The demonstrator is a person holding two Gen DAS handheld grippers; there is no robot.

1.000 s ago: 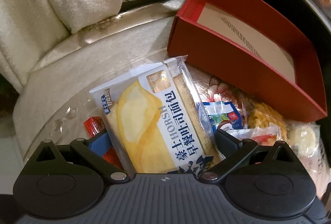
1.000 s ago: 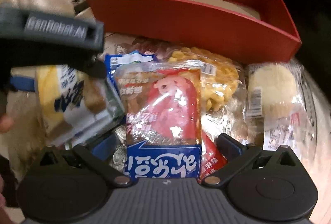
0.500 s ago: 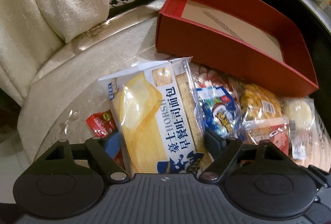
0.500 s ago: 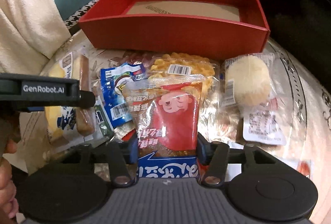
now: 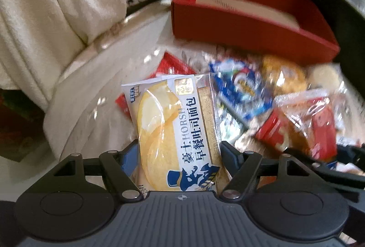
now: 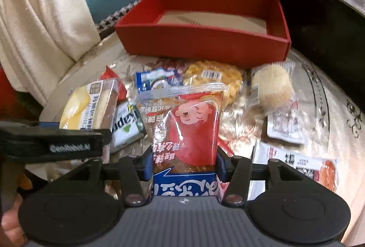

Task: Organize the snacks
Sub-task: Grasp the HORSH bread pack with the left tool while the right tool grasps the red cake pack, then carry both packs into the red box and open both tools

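Left tongs (image 5: 179, 151) grip bread packet (image 5: 173, 123), right tongs (image 6: 183, 162) red snack (image 6: 189, 128)

We see glossy plastic film on the bread pack (image 5: 175, 130) and the red snack pack (image 6: 189, 130). Behind them, the red box (image 6: 205, 41) looks like matt card. Left of the box, the cream cloth (image 6: 41, 25) looks soft and nubbly.

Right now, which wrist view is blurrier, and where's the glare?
Left wrist view: heavy motion smear over the loose snacks and red box; only the held bread pack reads sharp. Right wrist view: mostly crisp, slight smear at the right edge; glare on the red pouch film and the shiny tablecloth.
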